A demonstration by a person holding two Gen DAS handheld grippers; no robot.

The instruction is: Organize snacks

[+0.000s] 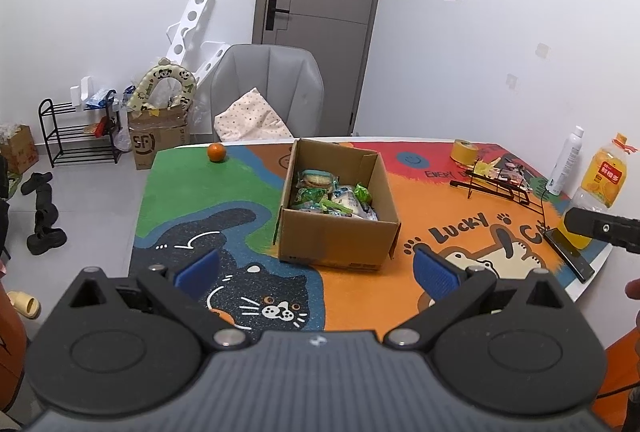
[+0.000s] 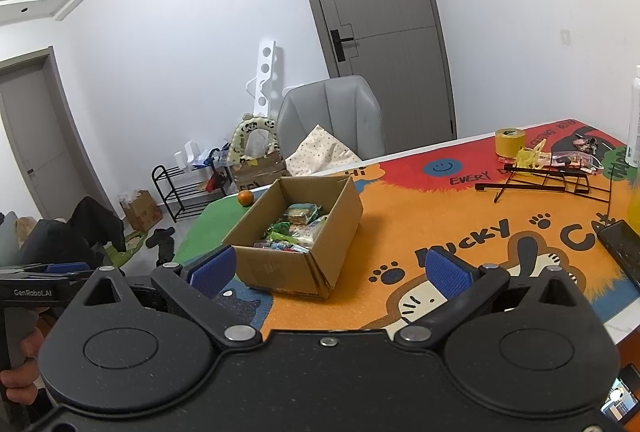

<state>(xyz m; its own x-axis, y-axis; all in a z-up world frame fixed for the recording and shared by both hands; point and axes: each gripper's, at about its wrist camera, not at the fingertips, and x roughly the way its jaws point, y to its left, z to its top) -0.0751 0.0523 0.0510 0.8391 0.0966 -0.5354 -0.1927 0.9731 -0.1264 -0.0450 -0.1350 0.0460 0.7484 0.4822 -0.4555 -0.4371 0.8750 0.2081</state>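
Observation:
An open cardboard box [image 1: 340, 236] [image 2: 280, 268] stands mid-table on the colourful cat mat, with several wrapped snacks [image 1: 332, 194] [image 2: 294, 228] piled inside. An orange [image 1: 216, 152] [image 2: 245, 198] lies on the green patch at the far left corner. My left gripper [image 1: 316, 272] is open, held above the near table edge just short of the box, nothing between its blue pads. My right gripper [image 2: 332, 270] is open too, near the box's front right corner, empty. The left gripper [image 2: 60, 270] also shows at the left edge of the right wrist view.
A black wire rack [image 1: 500, 186] [image 2: 560, 180], a yellow tape roll [image 1: 464, 151] [image 2: 510, 141], a white spray bottle [image 1: 566, 162], an orange juice bottle [image 1: 598, 184] and a dark phone [image 1: 568, 252] [image 2: 622, 248] crowd the right side. A grey chair [image 1: 268, 88] sits behind the table.

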